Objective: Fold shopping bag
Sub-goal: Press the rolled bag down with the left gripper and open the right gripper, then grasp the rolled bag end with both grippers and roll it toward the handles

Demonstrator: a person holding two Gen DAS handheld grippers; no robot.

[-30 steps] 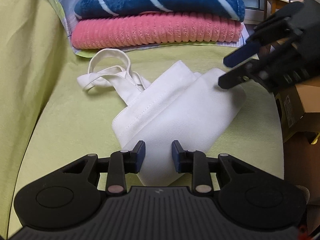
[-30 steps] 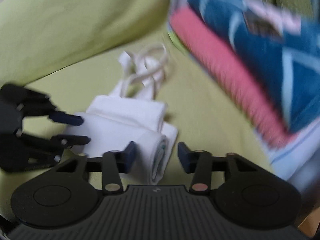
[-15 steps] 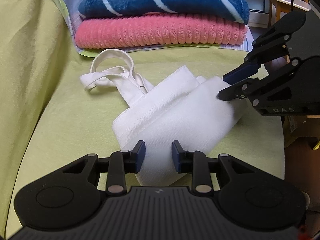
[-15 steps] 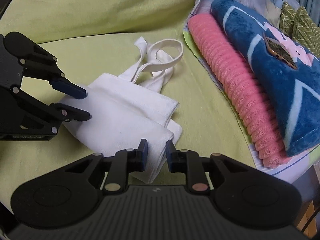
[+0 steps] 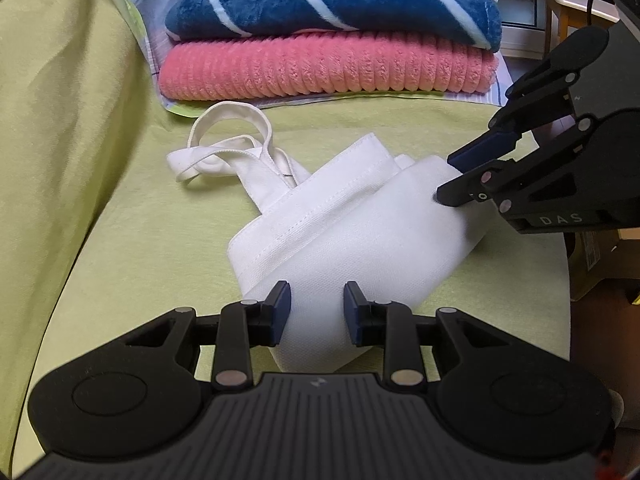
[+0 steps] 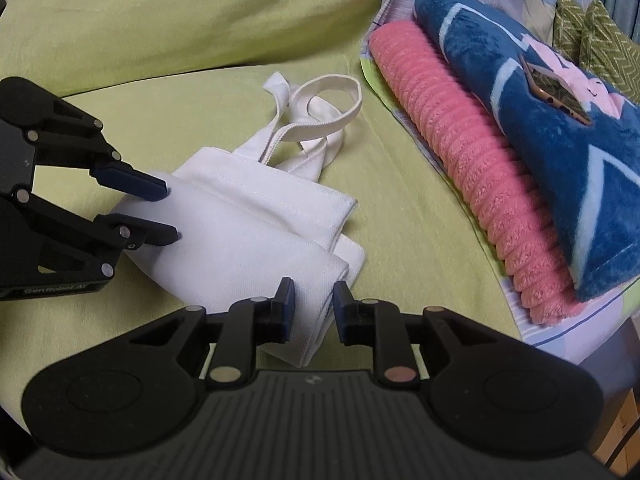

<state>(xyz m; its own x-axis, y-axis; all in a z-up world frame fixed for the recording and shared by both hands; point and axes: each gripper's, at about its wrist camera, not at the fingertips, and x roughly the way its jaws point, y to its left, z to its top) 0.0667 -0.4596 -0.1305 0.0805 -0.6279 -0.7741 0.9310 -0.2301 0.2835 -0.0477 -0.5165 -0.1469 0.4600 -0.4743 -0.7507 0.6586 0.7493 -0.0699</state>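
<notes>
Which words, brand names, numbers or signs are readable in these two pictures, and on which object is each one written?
"DAS": side of the right claw, left wrist view; the word runs on out of sight.
"GenRobot.AI": side of the left claw, right wrist view, small but legible.
Printed label on the cardboard box: too small to read.
White shopping bag, blankets, phone: no text visible.

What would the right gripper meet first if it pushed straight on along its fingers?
The right gripper already has the folded white bag between its fingers, so more of that bag comes first; beyond it, probably the green cushion.
</notes>
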